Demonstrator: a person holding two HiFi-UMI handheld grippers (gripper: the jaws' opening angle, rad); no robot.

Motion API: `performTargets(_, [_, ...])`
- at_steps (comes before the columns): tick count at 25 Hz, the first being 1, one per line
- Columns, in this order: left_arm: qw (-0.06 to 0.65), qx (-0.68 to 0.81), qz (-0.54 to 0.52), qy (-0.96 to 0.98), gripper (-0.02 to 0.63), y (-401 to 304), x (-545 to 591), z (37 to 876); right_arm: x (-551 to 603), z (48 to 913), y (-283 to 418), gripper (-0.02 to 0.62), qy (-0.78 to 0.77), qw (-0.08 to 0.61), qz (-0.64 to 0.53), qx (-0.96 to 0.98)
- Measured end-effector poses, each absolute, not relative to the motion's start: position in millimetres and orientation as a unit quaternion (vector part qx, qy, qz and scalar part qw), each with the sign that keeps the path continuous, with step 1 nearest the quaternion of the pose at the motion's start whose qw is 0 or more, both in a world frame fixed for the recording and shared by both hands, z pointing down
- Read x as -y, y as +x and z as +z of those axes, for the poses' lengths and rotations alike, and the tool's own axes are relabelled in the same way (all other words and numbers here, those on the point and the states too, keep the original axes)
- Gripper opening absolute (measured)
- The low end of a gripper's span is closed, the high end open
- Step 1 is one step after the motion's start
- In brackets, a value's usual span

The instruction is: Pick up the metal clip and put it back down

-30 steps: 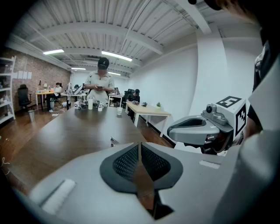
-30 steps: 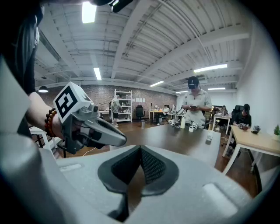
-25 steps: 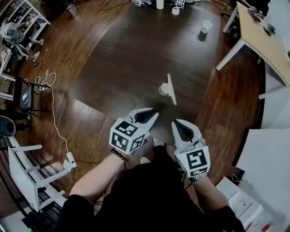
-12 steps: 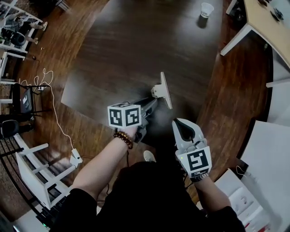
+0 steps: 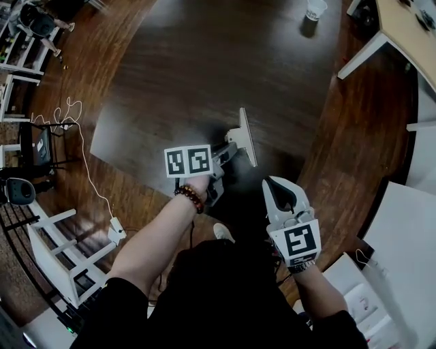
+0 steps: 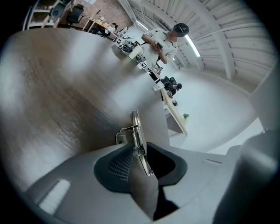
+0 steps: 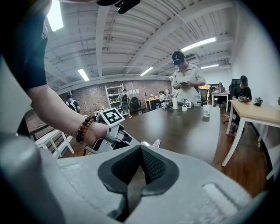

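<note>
My left gripper (image 6: 139,146) is at the metal clip (image 5: 244,136), just above the middle of the head view. Its jaws are spread and have just been opening. The clip's long plate stands between the pads, spring and folded handle on the plate's left side. I see no squeeze on it, and I can't tell whether the plate touches a pad. The clip sits upright on its edge on the dark table (image 5: 204,61), near the table's lower edge in the head view. My marker cube (image 5: 188,161) is left of the clip, with a bead bracelet (image 5: 189,198) on my wrist below it.

My right gripper (image 5: 270,183) is at lower right of centre, apart from the clip and pointing up the frame. Its tips are pressed together with nothing between them. In its own view my left hand and cube are at centre left and the table runs off behind.

A paper cup (image 5: 315,9) stands on the table at the top right of the head view. A light-topped table (image 5: 402,34) is in the upper right corner and a white rack (image 5: 61,252) at lower left on the wood floor. A person (image 7: 187,78) in a cap stands at the table's far end.
</note>
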State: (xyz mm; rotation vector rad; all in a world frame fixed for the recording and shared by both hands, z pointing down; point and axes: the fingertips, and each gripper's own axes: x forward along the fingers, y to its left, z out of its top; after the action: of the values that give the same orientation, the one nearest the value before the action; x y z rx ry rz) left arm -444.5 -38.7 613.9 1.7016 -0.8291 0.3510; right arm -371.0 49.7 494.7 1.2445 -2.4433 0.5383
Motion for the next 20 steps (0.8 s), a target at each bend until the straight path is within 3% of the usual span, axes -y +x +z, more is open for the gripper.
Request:
performTargets(10, [0.583,0.339,0.127,0.727,0.028,-428,45,612,-56,496,-368,-0.012,0.435,0.175,0.19,0.863])
performTargets(20, [0.557,0.342,0.119,0.748,0.025,-449,30,587,-70,482,-389,-0.012,0.424,0.181,0.168,0.871])
